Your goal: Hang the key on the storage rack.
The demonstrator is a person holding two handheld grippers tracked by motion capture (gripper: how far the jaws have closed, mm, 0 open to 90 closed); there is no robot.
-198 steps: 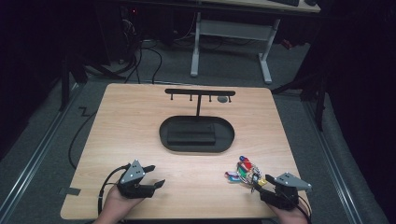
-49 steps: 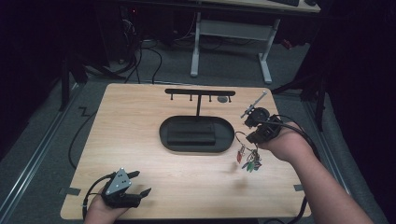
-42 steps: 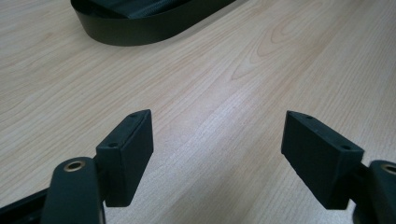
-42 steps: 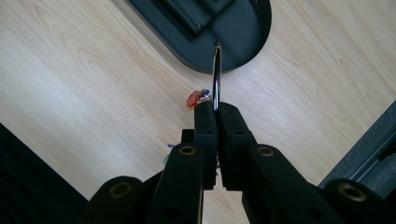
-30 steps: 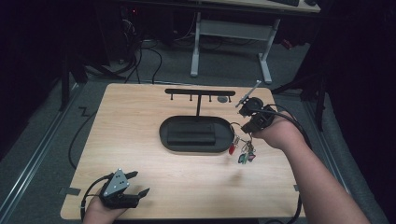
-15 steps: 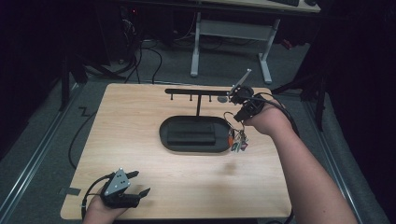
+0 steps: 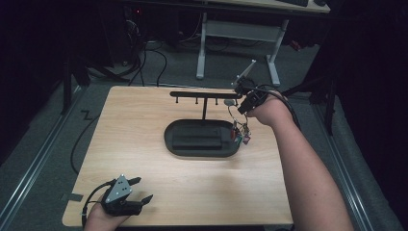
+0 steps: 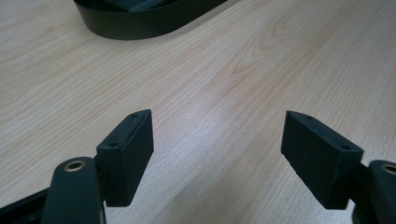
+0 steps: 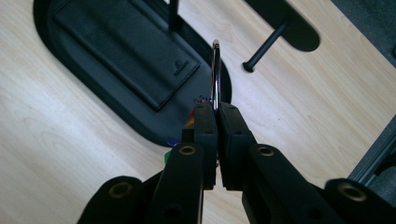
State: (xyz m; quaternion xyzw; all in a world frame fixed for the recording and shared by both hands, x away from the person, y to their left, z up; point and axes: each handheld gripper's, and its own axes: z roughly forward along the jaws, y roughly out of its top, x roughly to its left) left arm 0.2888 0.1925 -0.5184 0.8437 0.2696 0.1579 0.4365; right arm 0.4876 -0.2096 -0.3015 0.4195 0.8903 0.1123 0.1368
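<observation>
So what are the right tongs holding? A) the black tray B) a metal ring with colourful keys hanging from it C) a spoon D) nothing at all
B: in the right gripper view the right tongs are pinched shut on a thin metal ring, and in the high view little colourful keys dangle under that hand, beside the rack.
</observation>
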